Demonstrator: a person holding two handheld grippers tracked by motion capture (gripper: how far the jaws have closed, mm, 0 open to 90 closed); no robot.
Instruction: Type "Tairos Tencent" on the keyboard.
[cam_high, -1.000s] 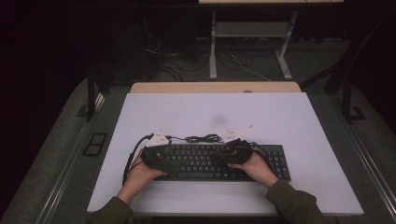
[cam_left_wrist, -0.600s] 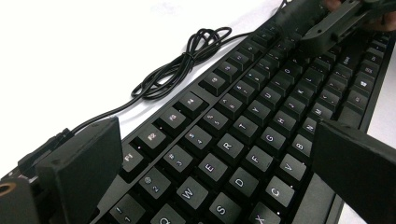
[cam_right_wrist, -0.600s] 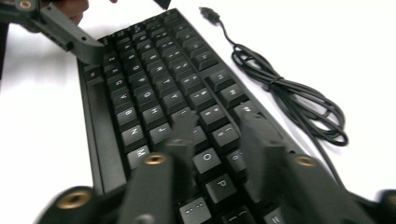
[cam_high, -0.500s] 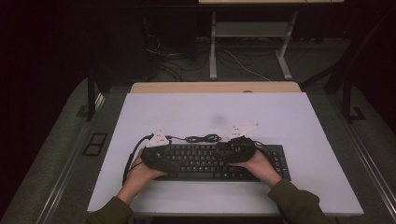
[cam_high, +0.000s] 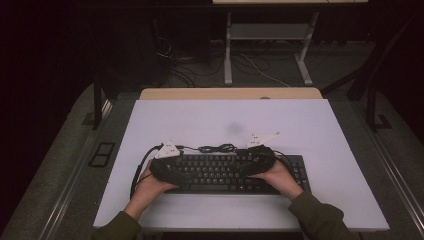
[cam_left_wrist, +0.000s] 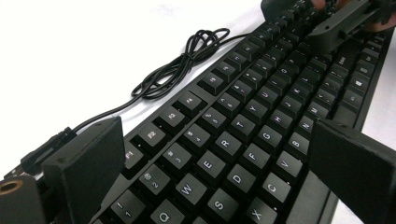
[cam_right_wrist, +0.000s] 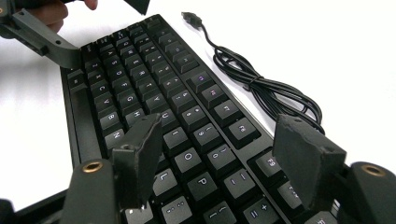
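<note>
While the keyboard (cam_high: 225, 172) lies at the bench's (cam_high: 225, 120) near edge, your left gripper (cam_left_wrist: 224, 154) straddles its left end, fingers apart; your right gripper's (cam_right_wrist: 224, 154) fingers have just been opening above the keys, gripping nothing.

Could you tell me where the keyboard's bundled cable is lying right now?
In the high view the cable lies coiled on the white table just beyond the keyboard's far edge, between the left gripper and right gripper.
</note>
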